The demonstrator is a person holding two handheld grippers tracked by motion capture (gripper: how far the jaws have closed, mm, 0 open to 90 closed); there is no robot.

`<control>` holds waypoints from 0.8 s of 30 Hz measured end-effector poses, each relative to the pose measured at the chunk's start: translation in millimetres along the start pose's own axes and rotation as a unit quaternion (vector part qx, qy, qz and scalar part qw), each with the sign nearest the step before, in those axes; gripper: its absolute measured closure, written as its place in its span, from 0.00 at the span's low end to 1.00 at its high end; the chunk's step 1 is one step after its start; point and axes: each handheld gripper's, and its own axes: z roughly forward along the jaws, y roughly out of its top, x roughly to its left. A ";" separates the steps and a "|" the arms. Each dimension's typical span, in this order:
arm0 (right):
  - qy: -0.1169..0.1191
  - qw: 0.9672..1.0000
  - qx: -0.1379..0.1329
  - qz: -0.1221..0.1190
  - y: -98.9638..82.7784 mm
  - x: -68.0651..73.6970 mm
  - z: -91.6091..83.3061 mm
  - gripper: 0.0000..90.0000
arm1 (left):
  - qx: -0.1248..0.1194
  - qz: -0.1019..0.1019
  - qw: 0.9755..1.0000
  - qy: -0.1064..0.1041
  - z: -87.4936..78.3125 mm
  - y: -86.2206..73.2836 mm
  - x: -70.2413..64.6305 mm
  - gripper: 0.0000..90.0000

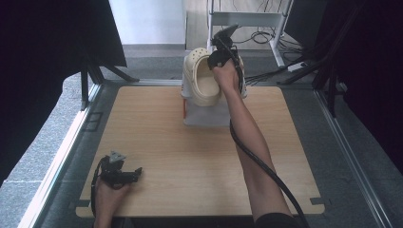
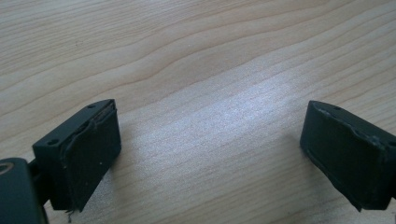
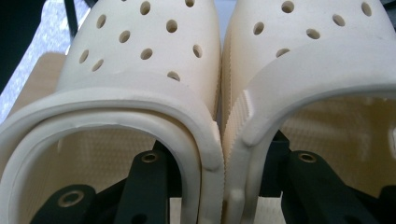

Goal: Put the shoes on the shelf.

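A white box (image 1: pixel 205 115) stands on the wooden table (image 1: pixel 157 156), cables (image 1: pixel 261 35) behind.

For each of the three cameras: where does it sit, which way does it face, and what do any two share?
High view: above the person's side, looking forward and down on the wooden table; both forearms and claws show.
Left gripper view: rides the left claw, facing bare tabletop; open jaws.
Right gripper view: rides the right claw, one jaw inside each of two cream clogs, pressed together.
Shared: high and right views show the clogs.
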 end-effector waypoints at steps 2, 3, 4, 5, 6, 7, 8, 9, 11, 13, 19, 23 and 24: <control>-0.007 1.000 -0.001 0.006 3.8 -2.0 5.3 0.71 | 0.000 0.001 1.000 0.001 0.2 0.1 -0.1 0.06; -0.010 1.000 -0.001 0.011 5.8 -2.6 8.0 0.71 | 0.000 0.001 1.000 0.000 0.3 0.2 -0.1 0.06; -0.012 1.000 -0.001 0.013 7.8 -3.4 10.8 0.71 | 0.000 0.001 1.000 -0.001 0.2 0.3 0.0 0.06; -0.015 1.000 -0.002 0.016 9.7 -4.0 13.4 0.71 | 0.000 0.001 1.000 0.001 0.3 0.3 -0.1 0.06; -0.016 1.000 -0.002 0.018 11.8 -4.7 15.9 0.71 | 0.000 0.001 1.000 -0.001 0.3 0.3 0.0 0.06; -0.017 1.000 -0.002 0.021 13.7 -5.1 18.3 0.71 | 0.000 0.001 1.000 -0.001 0.3 0.3 0.0 0.06; -0.020 1.000 -0.004 0.022 15.4 -5.5 20.4 0.71 | 0.001 0.002 1.000 -0.001 0.3 0.4 0.1 0.06; -0.022 1.000 -0.004 0.022 16.9 -5.6 22.7 0.71 | 0.001 0.002 1.000 -0.002 0.4 0.5 0.2 0.06; -0.025 0.999 -0.004 0.020 19.7 -5.8 27.5 0.70 | 0.000 0.003 1.000 -0.002 0.7 0.8 0.3 0.06; -0.026 0.999 -0.004 0.021 21.8 -6.4 33.1 0.70 | -0.001 0.003 1.000 -0.002 0.9 0.9 0.3 0.06; -0.018 1.000 0.004 0.011 21.2 -7.3 48.3 0.66 | 0.000 0.004 1.000 -0.002 1.0 1.1 0.4 0.06; -0.015 1.000 -0.003 -0.010 20.0 -5.4 45.7 0.59 | 0.000 0.004 1.000 -0.002 1.0 1.1 0.4 0.06; -0.014 1.000 -0.007 -0.019 19.2 -5.7 43.7 0.56 | 0.000 0.004 1.000 -0.002 1.0 1.1 0.3 0.06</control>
